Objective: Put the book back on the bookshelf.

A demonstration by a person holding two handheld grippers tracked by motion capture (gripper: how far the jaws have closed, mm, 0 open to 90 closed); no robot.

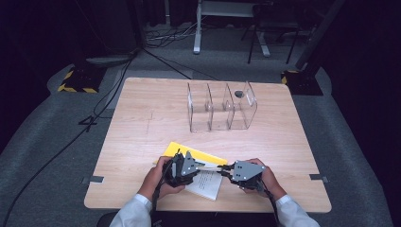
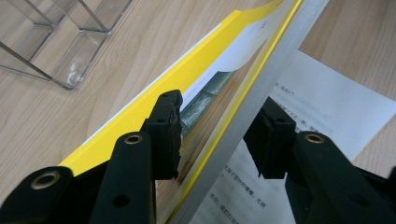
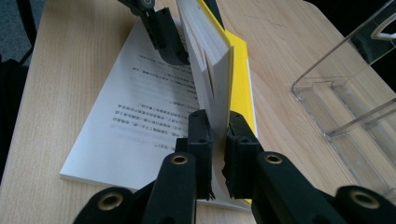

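Note:
A yellow-covered book (image 1: 209, 183) lies open near the table's front edge, white printed pages up. A thick wad of its pages (image 3: 212, 70) stands upright on the spine side, with the yellow cover (image 3: 242, 84) behind it. My right gripper (image 3: 218, 140) is shut on the near end of that wad. My left gripper (image 2: 217, 126) straddles the other end of the raised pages (image 2: 261, 60); its jaws stand apart, and a gap shows at the left pad. In the high view the left gripper (image 1: 201, 166) and the right gripper (image 1: 222, 169) face each other over the book.
A clear acrylic organiser (image 1: 222, 109) with three compartments stands at the back middle of the wooden table (image 1: 142, 123); it shows as well in the left gripper view (image 2: 60, 42) and the right gripper view (image 3: 355, 102). Cables and stands lie on the floor beyond.

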